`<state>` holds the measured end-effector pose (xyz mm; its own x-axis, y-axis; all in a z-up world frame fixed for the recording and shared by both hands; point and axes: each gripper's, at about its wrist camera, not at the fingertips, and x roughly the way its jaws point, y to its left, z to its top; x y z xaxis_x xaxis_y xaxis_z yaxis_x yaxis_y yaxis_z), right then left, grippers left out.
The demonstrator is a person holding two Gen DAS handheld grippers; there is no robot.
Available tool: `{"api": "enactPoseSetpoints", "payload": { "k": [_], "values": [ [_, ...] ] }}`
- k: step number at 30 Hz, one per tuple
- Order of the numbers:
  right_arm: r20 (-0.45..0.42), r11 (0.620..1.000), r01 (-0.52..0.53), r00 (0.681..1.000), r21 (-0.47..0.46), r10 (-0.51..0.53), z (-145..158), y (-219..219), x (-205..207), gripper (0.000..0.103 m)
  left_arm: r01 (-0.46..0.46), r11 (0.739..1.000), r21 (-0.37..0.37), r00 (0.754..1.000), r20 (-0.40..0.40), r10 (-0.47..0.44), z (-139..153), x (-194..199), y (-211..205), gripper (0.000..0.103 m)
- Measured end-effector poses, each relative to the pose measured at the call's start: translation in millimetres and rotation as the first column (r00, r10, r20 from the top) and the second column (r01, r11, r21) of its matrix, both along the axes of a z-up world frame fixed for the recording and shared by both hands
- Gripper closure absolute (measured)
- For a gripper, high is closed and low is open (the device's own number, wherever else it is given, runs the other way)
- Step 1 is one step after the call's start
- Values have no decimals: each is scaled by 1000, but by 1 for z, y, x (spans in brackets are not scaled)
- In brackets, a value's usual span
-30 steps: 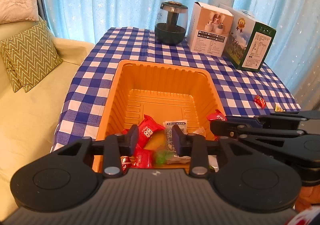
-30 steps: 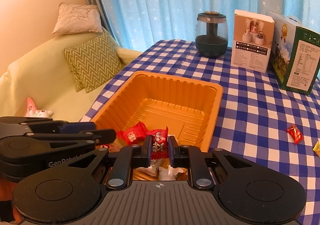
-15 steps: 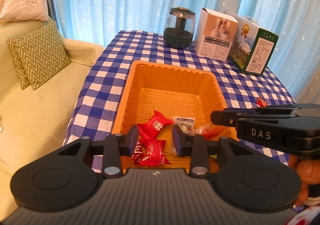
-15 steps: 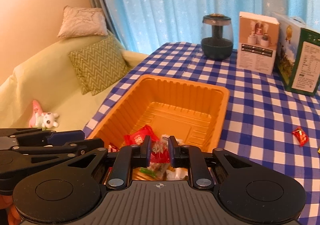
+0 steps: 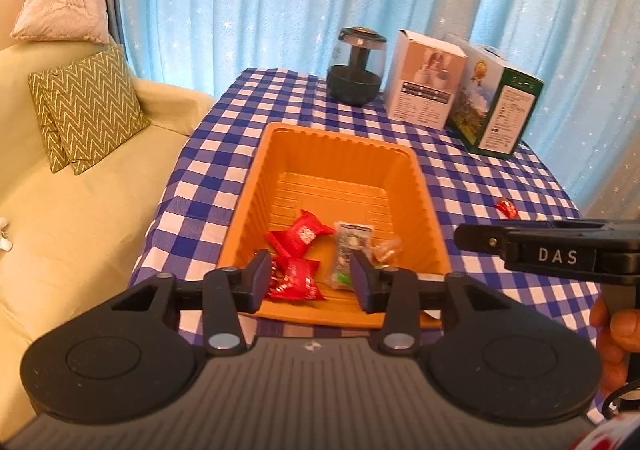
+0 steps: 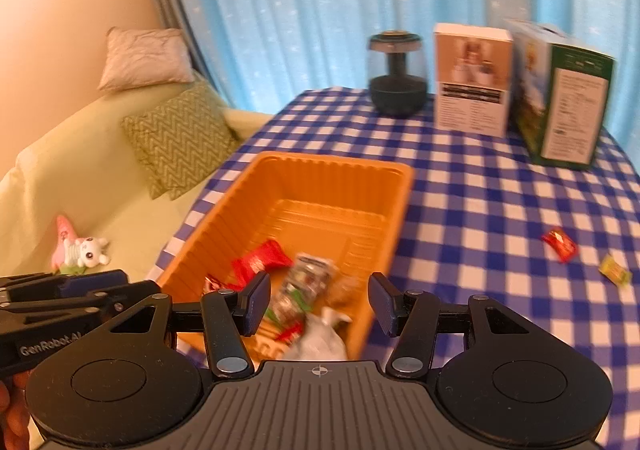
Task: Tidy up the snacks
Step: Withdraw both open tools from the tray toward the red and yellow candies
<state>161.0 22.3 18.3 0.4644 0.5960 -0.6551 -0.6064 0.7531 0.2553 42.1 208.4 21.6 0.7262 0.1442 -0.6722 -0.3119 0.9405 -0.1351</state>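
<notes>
An orange tray [image 5: 416, 186] [image 6: 400, 202] sits on the blue checked tablecloth and holds several snacks: red packets [image 5: 301, 236] [image 6: 260, 258], a clear green-and-white packet [image 5: 352, 240] [image 6: 306, 282] and a small candy [image 5: 386, 248]. My left gripper [image 5: 308, 282] is open and empty above the tray's near edge. My right gripper [image 6: 318, 300] is open and empty above the tray's near right corner. A red candy [image 6: 559, 244] [image 5: 506, 208] and a yellow candy [image 6: 614, 270] lie on the cloth to the right.
A dark glass jar [image 5: 356, 66], a white box [image 5: 426, 80] and a green box [image 5: 498, 106] stand at the table's far side. A green sofa [image 5: 80, 210] with cushions runs along the left. A pink toy [image 6: 76, 248] lies on it.
My right gripper held a red packet over the tray, then opened; the packet is now in the tray. Both grippers have pulled back and risen a little.
</notes>
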Motion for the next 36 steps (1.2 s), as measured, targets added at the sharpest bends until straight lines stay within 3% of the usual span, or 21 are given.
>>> {"api": "enactPoseSetpoints", "payload": {
  "k": [16, 23, 36],
  "values": [
    [30, 990, 131, 991, -44, -129, 10, -105, -50, 47, 109, 994, -5, 994, 31, -109, 23, -27, -86, 54],
    [-7, 976, 214, 977, -33, -214, 8, -150, -57, 46, 161, 987, -13, 987, 28, -161, 23, -26, -118, 46],
    [-22, 948, 317, 948, -41, -318, 4, -207, -58, 45, 233, 973, -10, 972, 26, -232, 23, -13, -157, 42]
  ]
}}
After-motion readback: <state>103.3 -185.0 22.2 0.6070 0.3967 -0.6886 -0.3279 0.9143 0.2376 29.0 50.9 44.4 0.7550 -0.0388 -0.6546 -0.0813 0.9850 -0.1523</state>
